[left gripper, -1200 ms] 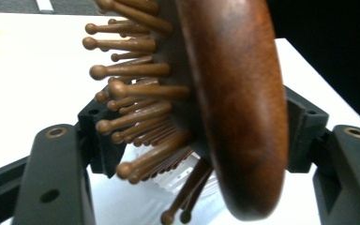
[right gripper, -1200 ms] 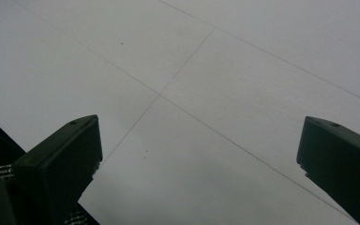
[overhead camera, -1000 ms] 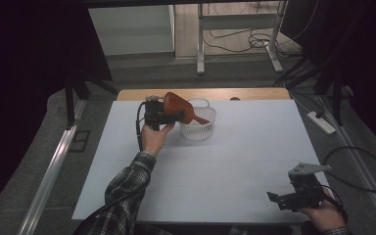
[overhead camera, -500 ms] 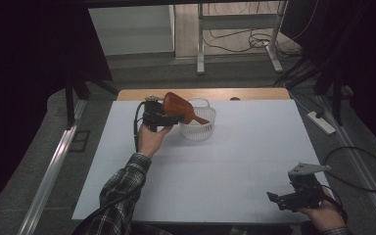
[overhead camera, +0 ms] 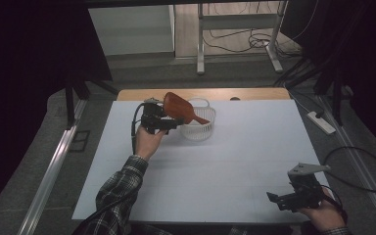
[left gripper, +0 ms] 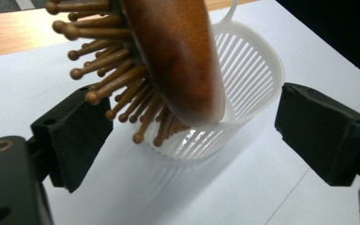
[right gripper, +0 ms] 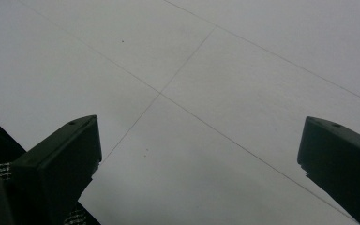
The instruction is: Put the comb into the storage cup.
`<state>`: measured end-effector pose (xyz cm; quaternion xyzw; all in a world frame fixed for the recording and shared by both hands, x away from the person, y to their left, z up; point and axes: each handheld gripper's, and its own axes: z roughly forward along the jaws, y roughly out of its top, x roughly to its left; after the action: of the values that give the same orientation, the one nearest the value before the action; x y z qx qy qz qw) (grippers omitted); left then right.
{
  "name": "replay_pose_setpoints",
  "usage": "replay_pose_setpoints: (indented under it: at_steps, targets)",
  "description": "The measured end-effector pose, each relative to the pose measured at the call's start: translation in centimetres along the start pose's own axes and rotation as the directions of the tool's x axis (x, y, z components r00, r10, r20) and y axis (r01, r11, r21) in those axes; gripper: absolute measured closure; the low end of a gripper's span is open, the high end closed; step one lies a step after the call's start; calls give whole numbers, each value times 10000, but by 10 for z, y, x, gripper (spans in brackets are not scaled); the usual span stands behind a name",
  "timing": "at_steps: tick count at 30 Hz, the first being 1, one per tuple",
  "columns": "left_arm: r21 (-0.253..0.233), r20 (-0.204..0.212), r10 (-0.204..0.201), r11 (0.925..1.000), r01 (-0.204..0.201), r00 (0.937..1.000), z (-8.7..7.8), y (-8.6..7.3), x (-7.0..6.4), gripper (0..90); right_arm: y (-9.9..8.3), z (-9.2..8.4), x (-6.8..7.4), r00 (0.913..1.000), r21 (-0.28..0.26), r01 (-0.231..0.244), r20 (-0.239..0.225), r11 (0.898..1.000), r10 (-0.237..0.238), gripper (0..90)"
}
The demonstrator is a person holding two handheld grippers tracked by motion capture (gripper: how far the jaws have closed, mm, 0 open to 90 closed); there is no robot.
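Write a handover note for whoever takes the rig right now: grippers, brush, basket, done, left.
Left gripper: jaws have just been opening and stand apart, no pad pressing on the hairbrush, though its bristles are close to the left jaw.
Right gripper: open, nothing between the jaws, resting at the near right of the white table.
Hairbrush: wooden, head leaning over the rim of the white basket, handle down inside it.
Basket: upright at the far side of the table.
Done: brush dropped into the basket and let go.
Left: probably draw the left gripper back without tipping brush or basket.
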<state>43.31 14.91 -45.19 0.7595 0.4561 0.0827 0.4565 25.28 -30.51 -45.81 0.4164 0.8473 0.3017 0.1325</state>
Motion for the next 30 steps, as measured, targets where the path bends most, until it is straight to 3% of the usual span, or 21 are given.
replay_pose_setpoints:
  at_steps: [13,19,30]
  targets:
    - [130,101,366,9992,-367,9993,-4,-4,-2,56,0,0,0,10000,1,-3,-14,10000,3,0]
    - [114,-119,771,9970,-770,9969,-7,-7,-6,39,0,0,0,10000,-17,-1,-6,10000,1,0]
    - [173,16,919,9956,-919,9958,-11,-12,-9,38,0,-1,0,10000,-21,36,-23,10000,-36,0]
